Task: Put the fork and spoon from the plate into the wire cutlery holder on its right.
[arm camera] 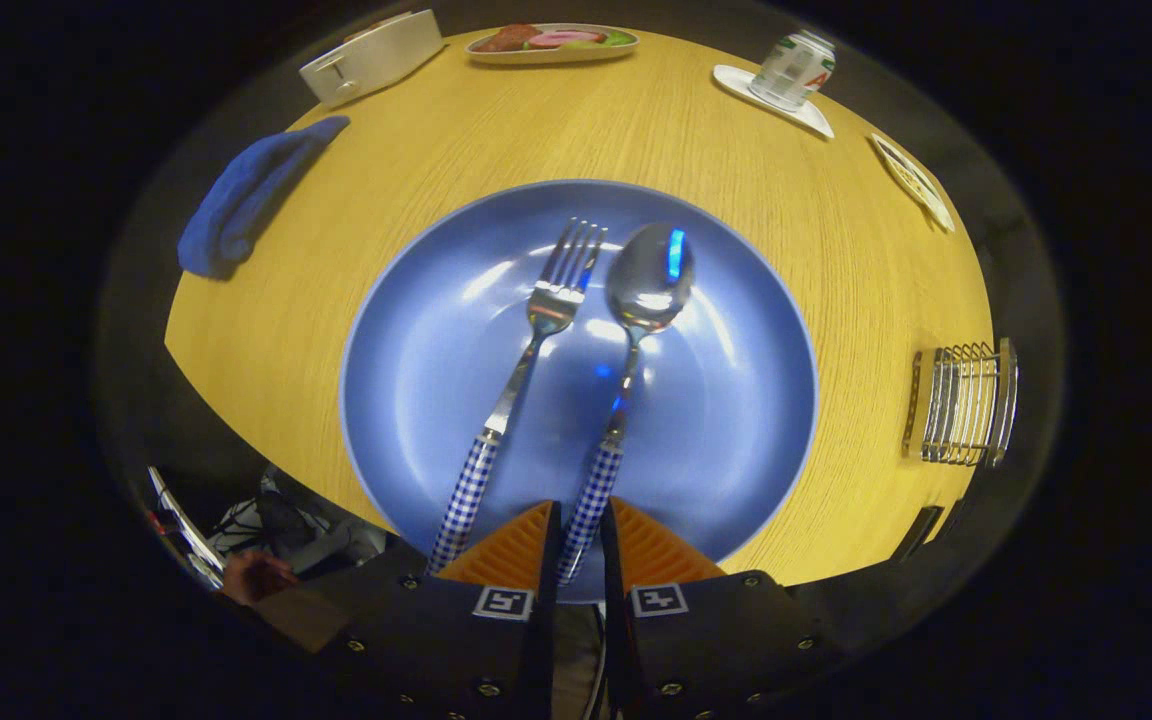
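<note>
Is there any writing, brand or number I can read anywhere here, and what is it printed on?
Can on a white coaster: red and green print, too blurred to read.
Gripper, its fingers closed around the spoon handle: two square black-and-white code markers, patterns, not words.
Fork, blue plate, wire cutlery holder, white toaster: no text visible.

One fork [536, 345], one spoon [631, 340], one blue plate [736, 420], one wire holder [961, 403], one cloth [246, 195].
</note>
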Motion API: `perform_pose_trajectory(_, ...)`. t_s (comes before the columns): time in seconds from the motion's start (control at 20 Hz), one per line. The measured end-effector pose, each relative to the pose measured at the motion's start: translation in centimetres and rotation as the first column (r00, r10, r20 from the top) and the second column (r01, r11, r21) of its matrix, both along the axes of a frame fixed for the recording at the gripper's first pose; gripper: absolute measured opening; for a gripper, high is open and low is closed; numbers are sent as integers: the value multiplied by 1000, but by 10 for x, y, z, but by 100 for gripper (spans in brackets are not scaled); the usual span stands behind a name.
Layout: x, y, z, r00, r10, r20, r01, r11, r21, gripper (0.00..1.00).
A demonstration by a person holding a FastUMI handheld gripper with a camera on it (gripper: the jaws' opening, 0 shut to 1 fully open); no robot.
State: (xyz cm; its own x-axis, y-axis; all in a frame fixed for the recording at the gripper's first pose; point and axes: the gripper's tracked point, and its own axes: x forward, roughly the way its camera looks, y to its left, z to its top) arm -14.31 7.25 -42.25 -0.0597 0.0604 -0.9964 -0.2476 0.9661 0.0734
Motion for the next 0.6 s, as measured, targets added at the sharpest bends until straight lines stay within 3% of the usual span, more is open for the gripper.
perform_pose_trajectory(0.1,3,-4,10,1000,18,1,-18,1000,12,8)
perform_pose_trajectory(0.45,5,-22,39,991,111,-77,-103,990,91,8)
perform_pose_trajectory(0.6,13,-57,69,973,209,-96,-204,977,59,8)
